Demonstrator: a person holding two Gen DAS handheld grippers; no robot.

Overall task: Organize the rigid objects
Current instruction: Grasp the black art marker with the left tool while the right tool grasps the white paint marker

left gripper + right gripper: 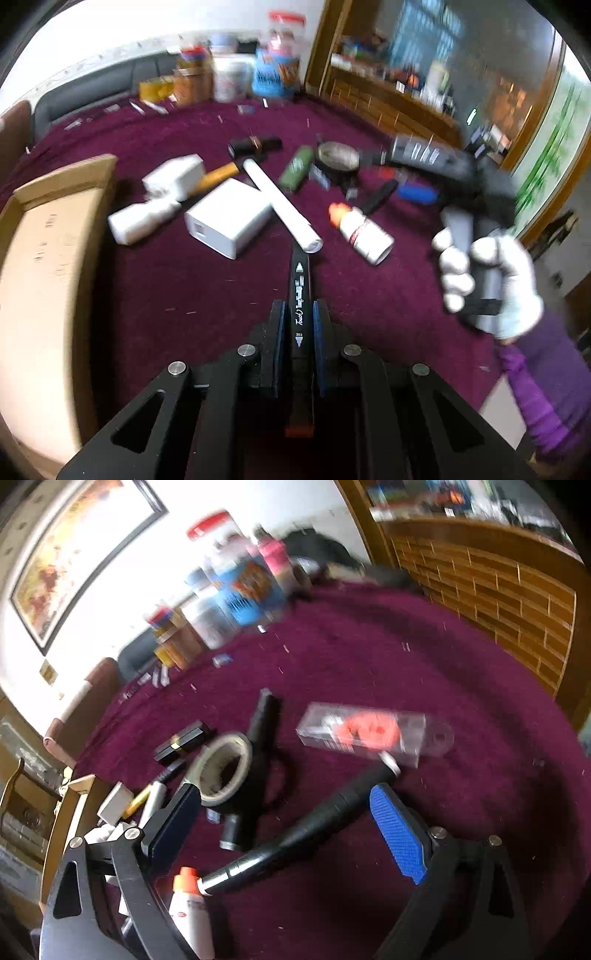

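My left gripper (299, 310) is shut on a black marker pen (301, 288), which sticks out forward over the purple cloth. Ahead lie a white charger block (229, 218), a white rolled tube (280, 206), a white bottle with an orange cap (364, 232) and a wood-handled mallet (218, 175). My right gripper (284, 797) stands open above the cloth. A long black torch-like rod (314, 823) lies below it between the blue pads (397, 827), untouched. A tape roll (221, 768) sits on a black nozzle piece (258, 738).
An open cardboard box (55, 240) stands at the left table edge. A gloved hand (491, 273) holds the right tool. A clear pack with an orange part (369, 733) lies further out. Jars and containers (236, 74) crowd the far edge.
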